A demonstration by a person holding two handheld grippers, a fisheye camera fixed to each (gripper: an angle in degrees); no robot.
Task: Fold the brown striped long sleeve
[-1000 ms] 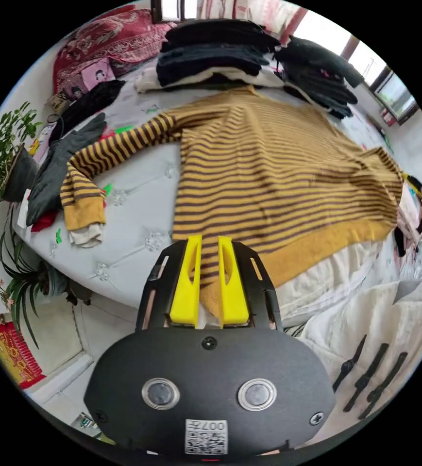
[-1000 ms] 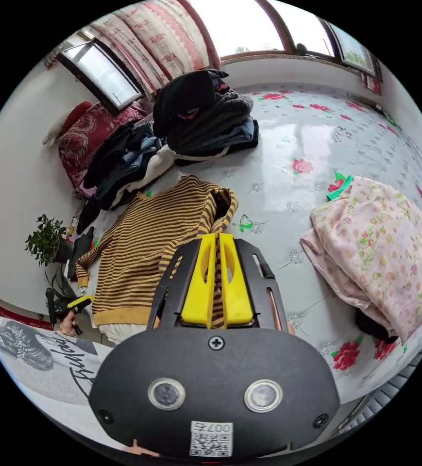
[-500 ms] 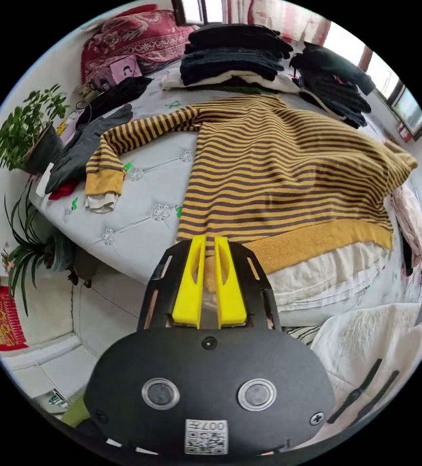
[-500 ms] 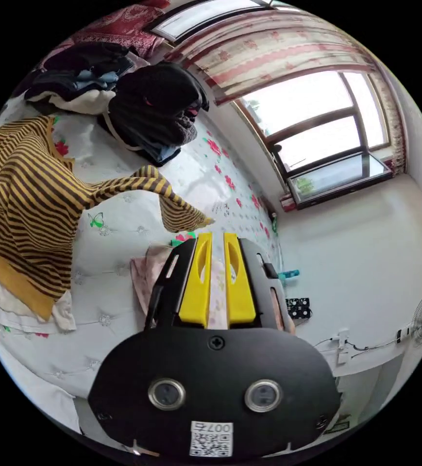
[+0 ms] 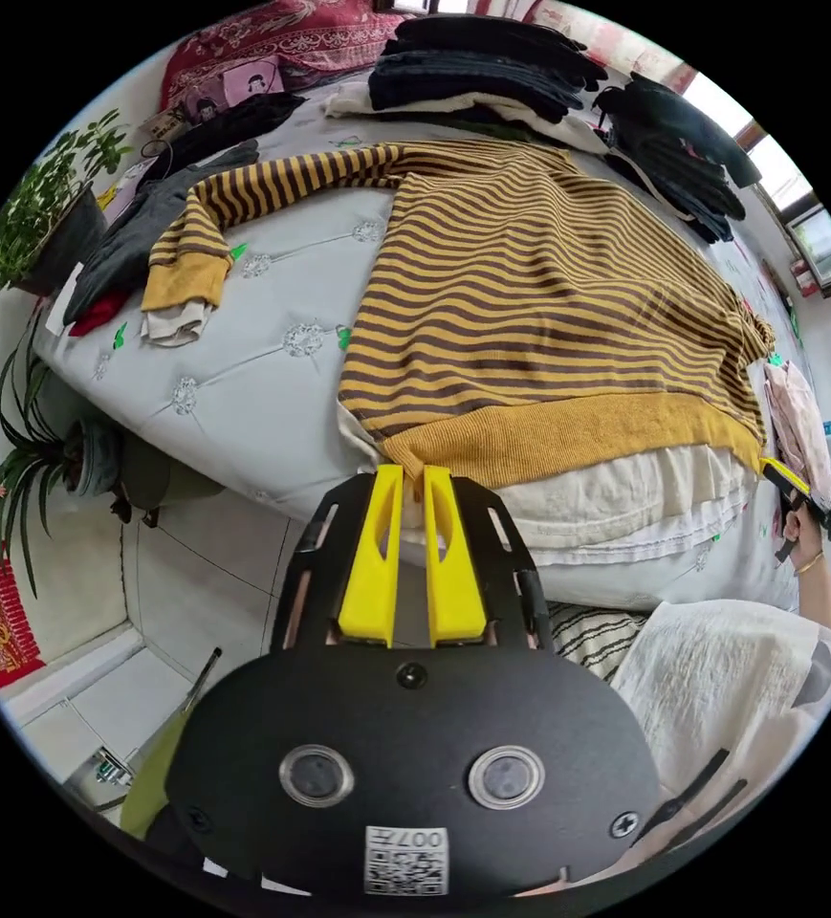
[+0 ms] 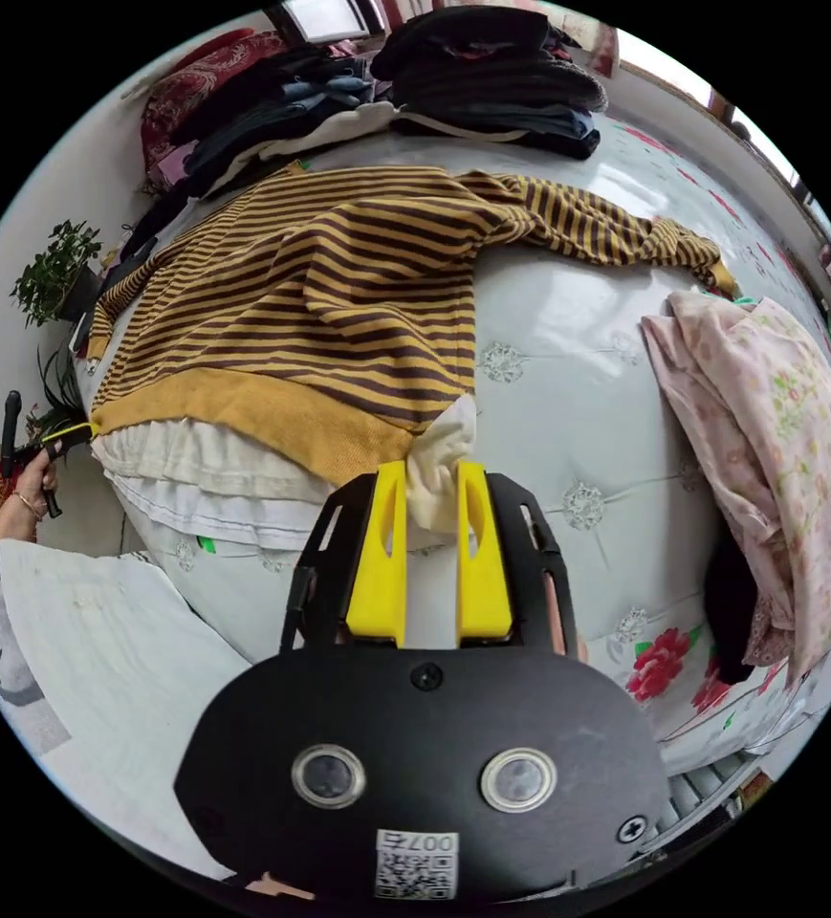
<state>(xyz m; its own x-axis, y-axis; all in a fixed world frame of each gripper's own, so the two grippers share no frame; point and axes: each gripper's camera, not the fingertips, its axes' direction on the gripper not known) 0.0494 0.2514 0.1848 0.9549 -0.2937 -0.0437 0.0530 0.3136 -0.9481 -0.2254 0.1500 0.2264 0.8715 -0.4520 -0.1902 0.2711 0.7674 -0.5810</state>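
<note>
the brown striped long sleeve [image 5: 539, 287] lies spread flat on the bed [image 5: 262, 382], hem toward me, a white underlayer [image 5: 616, 502] showing below the mustard hem band. one sleeve [image 5: 272, 186] stretches out to the side in the left gripper view, its cuff near a dark grey garment [image 5: 128, 244]; in the right gripper view the other sleeve [image 6: 606, 225] runs toward a pink floral cloth [image 6: 778, 421]. my left gripper [image 5: 412, 478] sits at one lower corner of the hem, its yellow fingers [image 5: 372, 555] held narrow with a slim gap between them; the tips reach the fabric's edge, but i cannot tell whether they pinch it. my right gripper [image 6: 431, 473] is at the opposite corner, fingers [image 6: 480, 555] narrow, a fold of the white underlayer between them. stacks of dark folded clothes [image 5: 482, 67] sit at the far side of the bed. a potted plant [image 5: 42, 215] stands beside the bed.
</note>
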